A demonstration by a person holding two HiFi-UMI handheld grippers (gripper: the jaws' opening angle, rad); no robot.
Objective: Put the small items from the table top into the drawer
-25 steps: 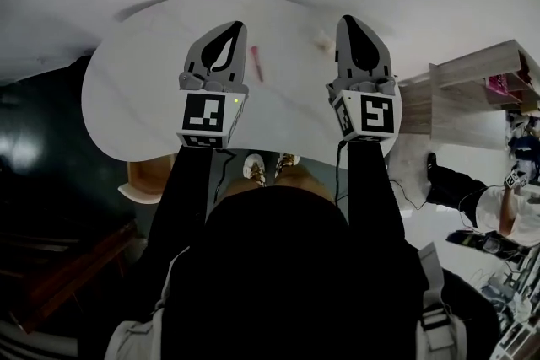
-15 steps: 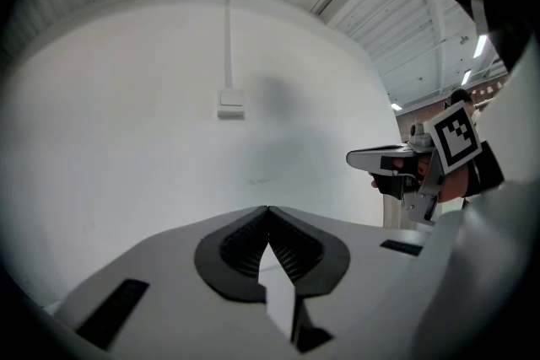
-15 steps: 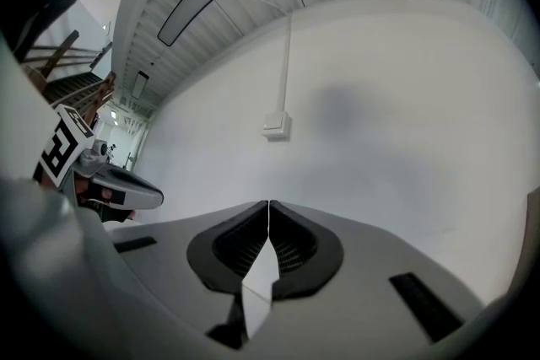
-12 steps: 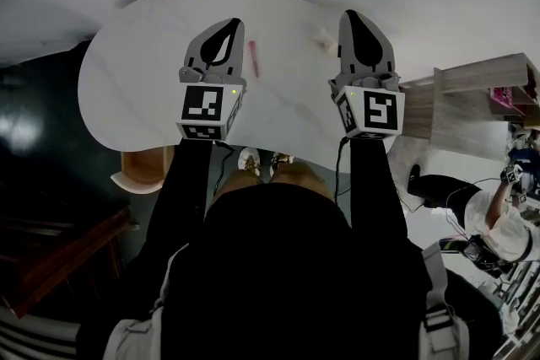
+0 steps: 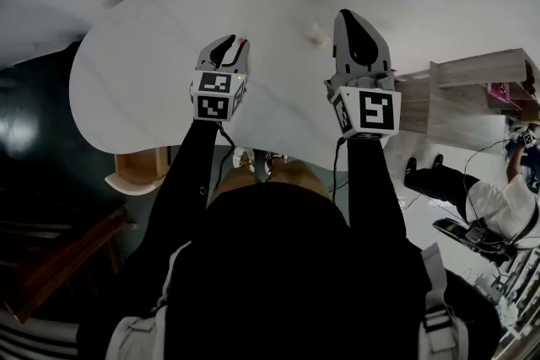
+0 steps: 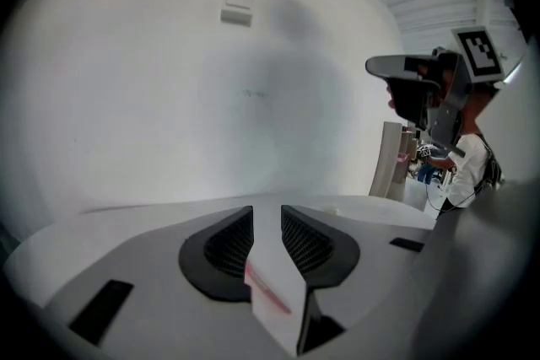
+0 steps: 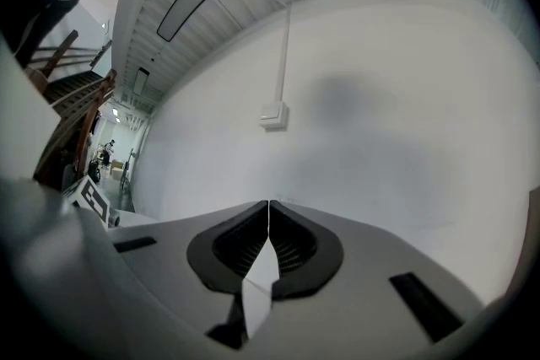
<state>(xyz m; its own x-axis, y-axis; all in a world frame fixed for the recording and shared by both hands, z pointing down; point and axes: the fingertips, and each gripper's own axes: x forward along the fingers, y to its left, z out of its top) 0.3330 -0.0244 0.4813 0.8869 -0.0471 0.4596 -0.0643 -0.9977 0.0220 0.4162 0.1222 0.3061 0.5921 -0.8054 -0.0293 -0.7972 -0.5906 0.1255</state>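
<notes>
The left gripper (image 5: 229, 41) hung low over the white, rounded tabletop (image 5: 135, 84), tilted down toward it. In the left gripper view its fingers (image 6: 228, 242) stood apart, having just been opening, and the left gripper (image 6: 267, 219) pressed on nothing. A slim pink stick (image 6: 268, 292) lay flat on the tabletop in the gap between them, its near end close to the left-hand finger and the rest slanting away to the right. No pad closed on it.

The right gripper (image 5: 347, 18) was held higher and about level, off to the right of the left one and well apart from it. In the right gripper view the right gripper (image 7: 268, 212) had its fingers clenched tip to tip with nothing between them, facing a plain white wall with a switch box (image 7: 272, 115) on it.

A small pale item (image 5: 319, 35) sat on the tabletop near the far edge, just left of the right gripper's tip — what it was could not be made out. A light wooden shelf unit (image 5: 472, 88) stood beyond the tabletop's right end, and a person in a white top (image 5: 498, 206) was on the floor farther right.
</notes>
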